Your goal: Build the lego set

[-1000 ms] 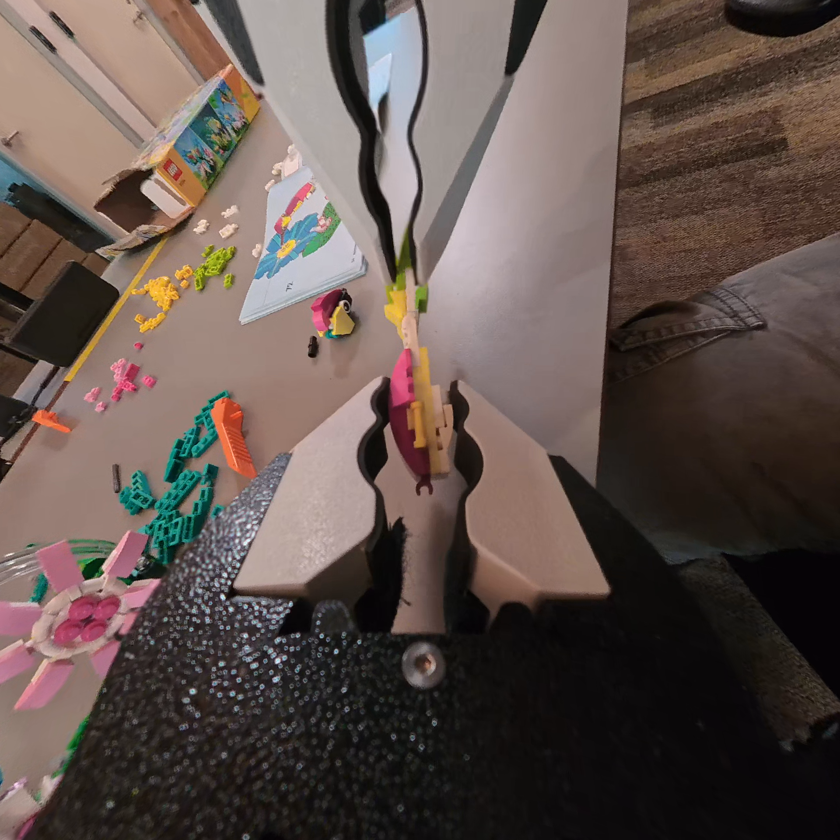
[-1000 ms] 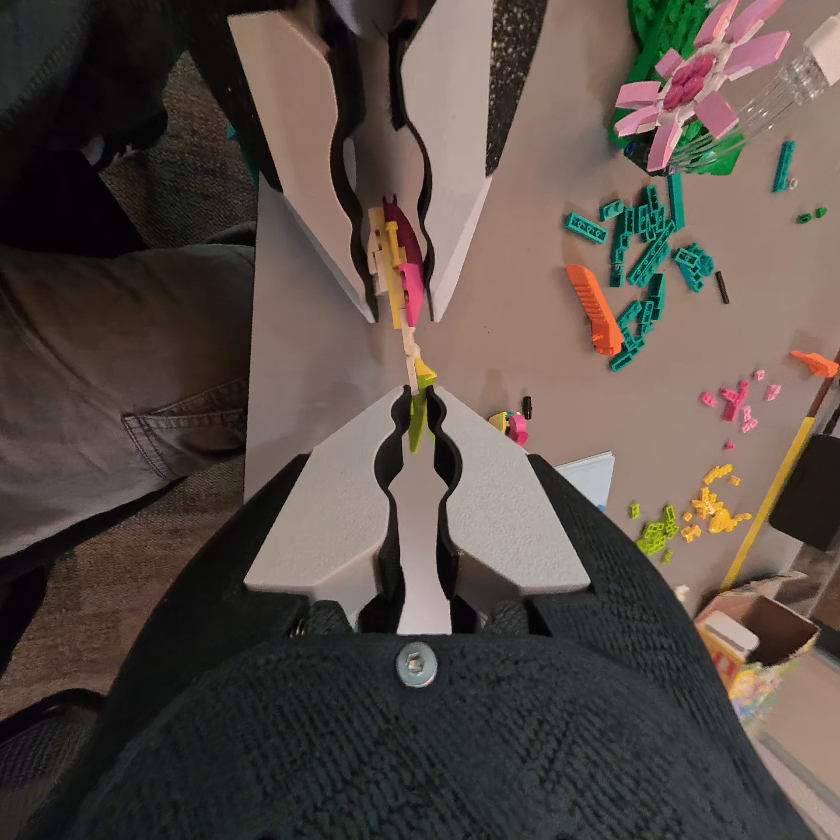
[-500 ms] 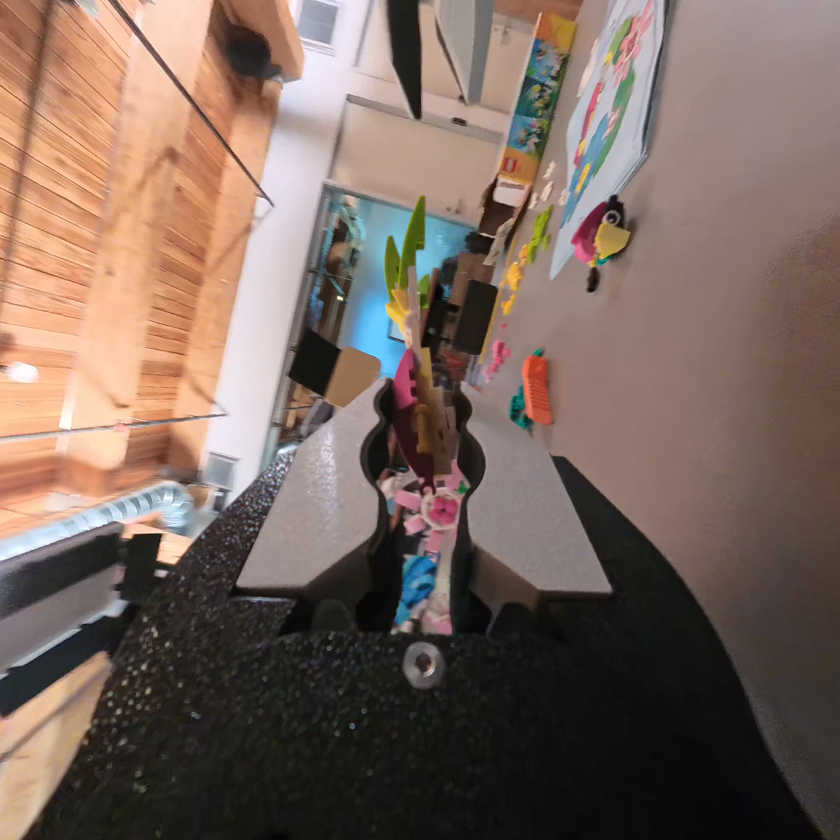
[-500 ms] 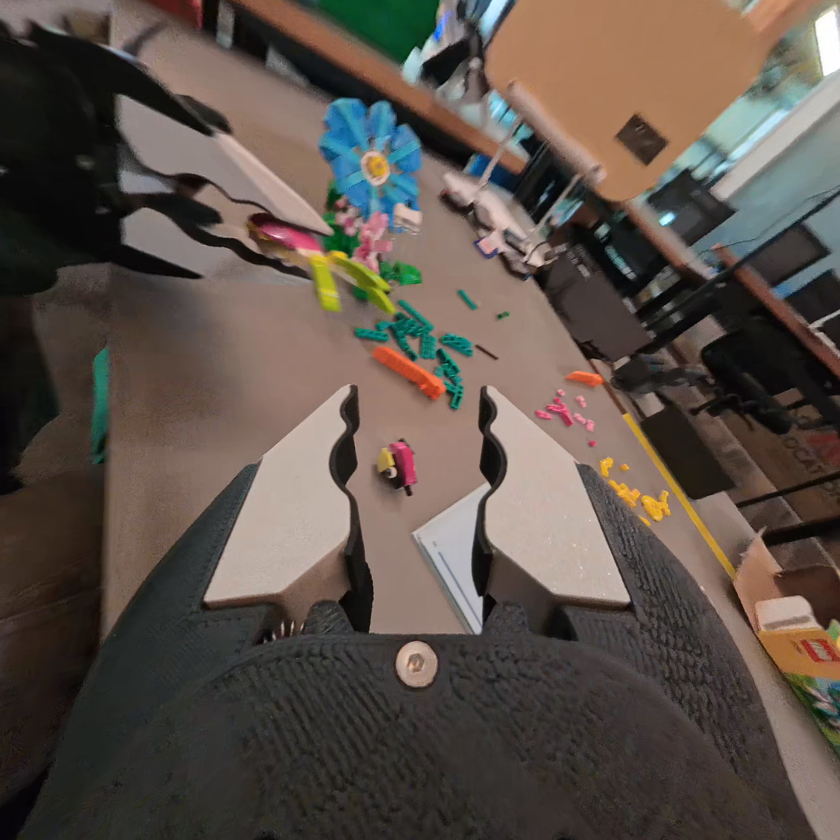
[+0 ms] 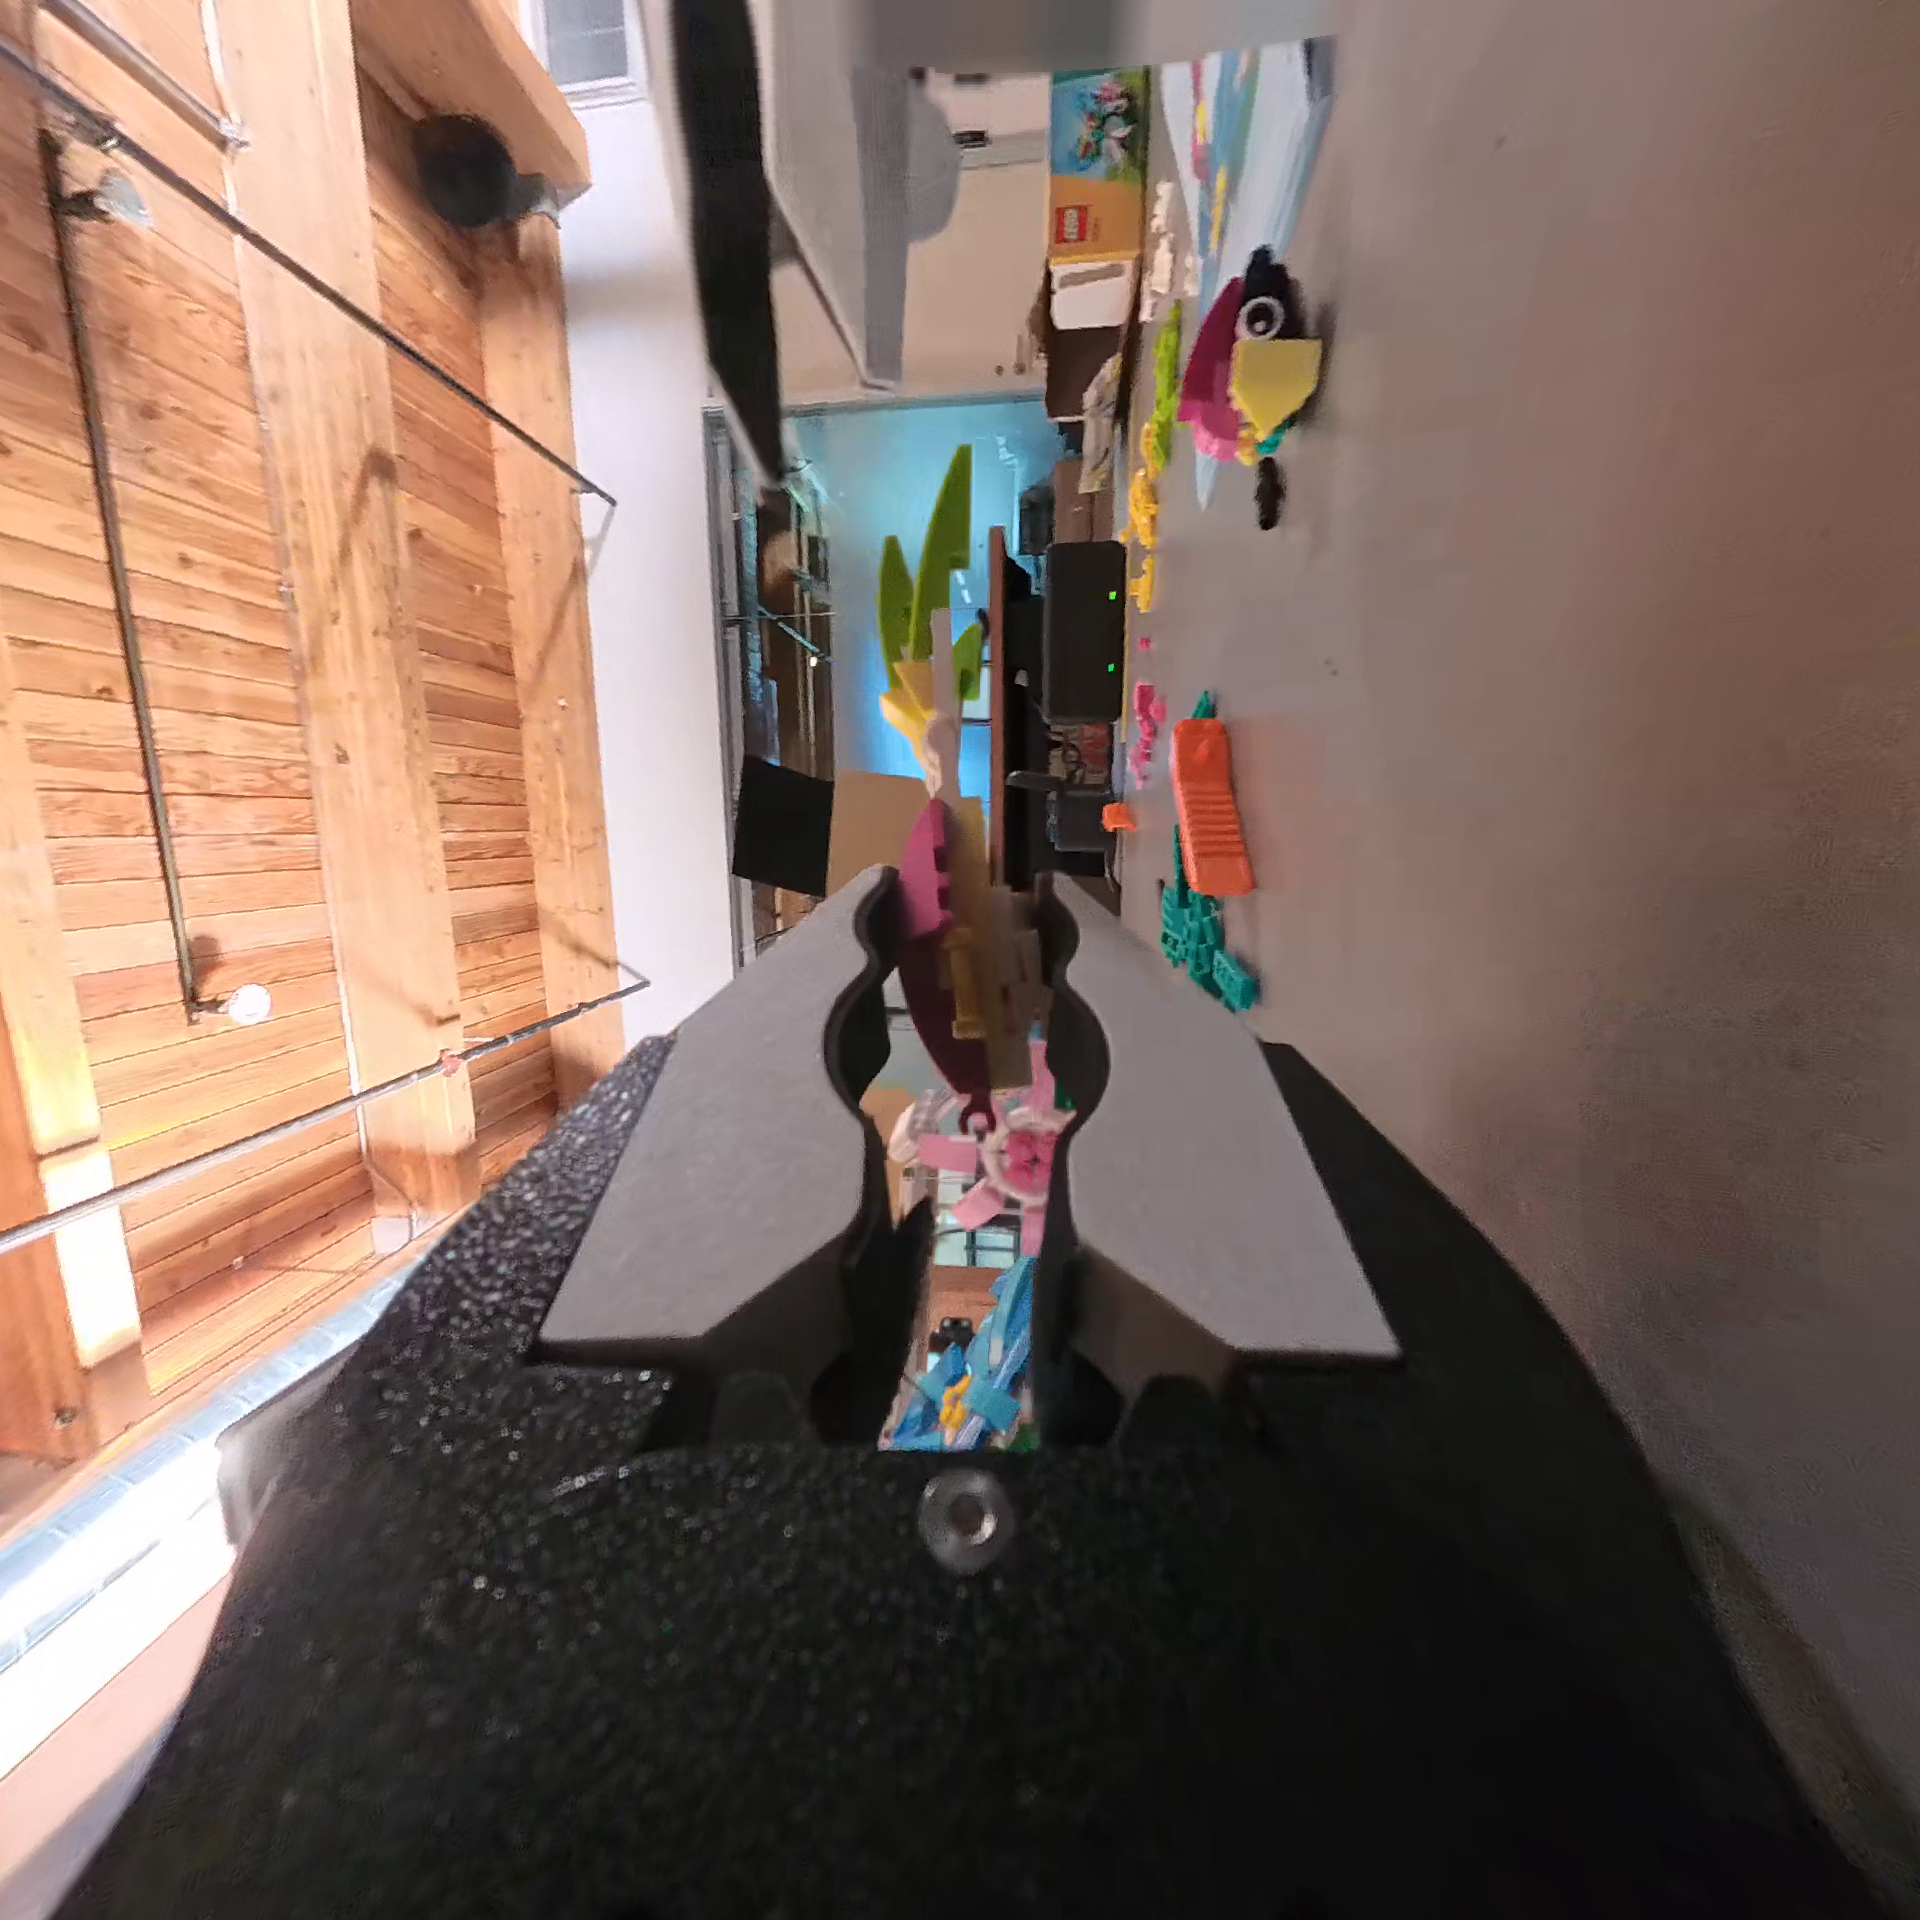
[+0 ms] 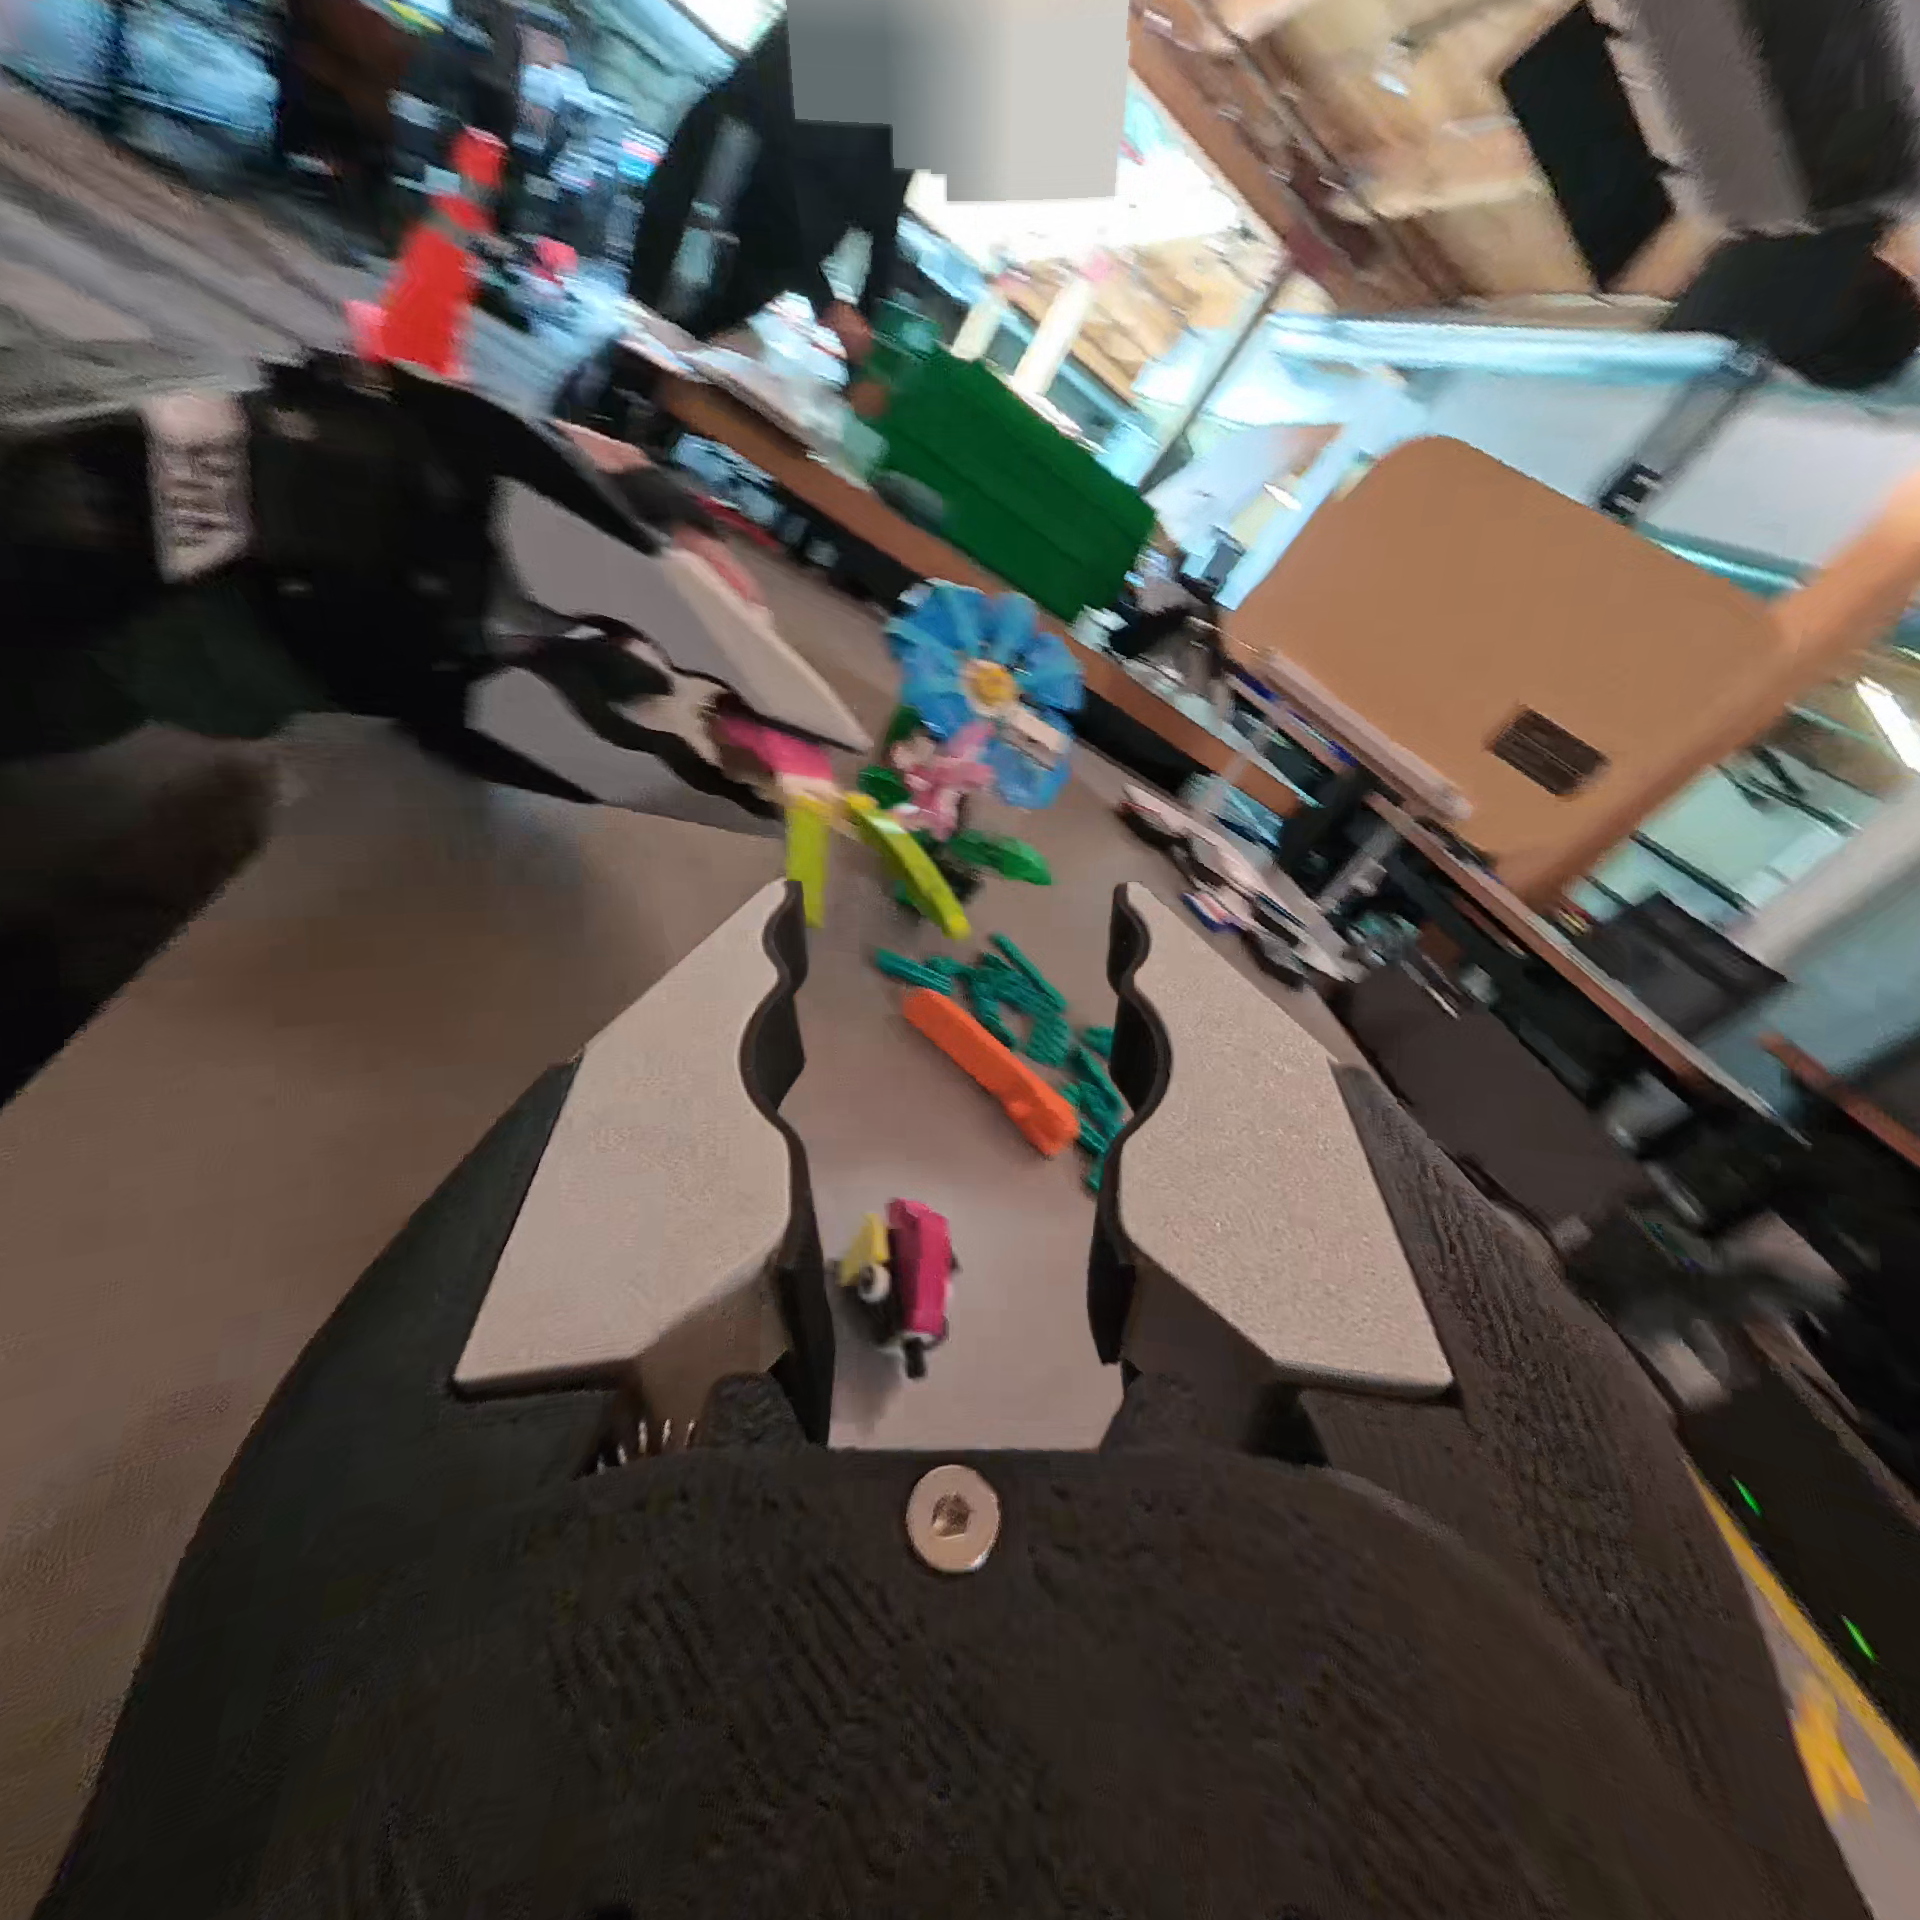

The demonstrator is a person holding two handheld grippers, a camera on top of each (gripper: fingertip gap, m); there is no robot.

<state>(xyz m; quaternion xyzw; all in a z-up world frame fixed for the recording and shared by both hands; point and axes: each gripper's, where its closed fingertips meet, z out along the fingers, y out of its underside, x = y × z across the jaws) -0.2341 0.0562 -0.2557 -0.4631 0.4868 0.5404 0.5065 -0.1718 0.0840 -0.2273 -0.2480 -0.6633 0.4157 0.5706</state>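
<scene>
My left gripper (image 5: 966, 894) is shut on a lego assembly (image 5: 951, 935) of magenta, yellow and cream pieces. Lime green leaves (image 5: 925, 561) stick out past its fingertips. The right wrist view shows it too, blurred, at the left (image 6: 665, 675), holding the assembly (image 6: 795, 774) above the grey table (image 6: 312, 935). My right gripper (image 6: 956, 904) is open and empty, low over the table. A small magenta and yellow bird head (image 6: 909, 1273) lies between its fingers. It also shows in the left wrist view (image 5: 1242, 374).
An orange brick separator (image 6: 992, 1070) lies by a pile of teal bricks (image 6: 1013, 987). A built blue flower (image 6: 987, 686) stands behind them. The left wrist view shows a pink flower (image 5: 1023, 1153), the booklet (image 5: 1236, 156), the lego box (image 5: 1096, 156) and yellow and lime loose bricks (image 5: 1153, 447).
My right gripper let go of the green end of the assembly, opened and drew back over the table. My left gripper kept the assembly and turned onto its side.
</scene>
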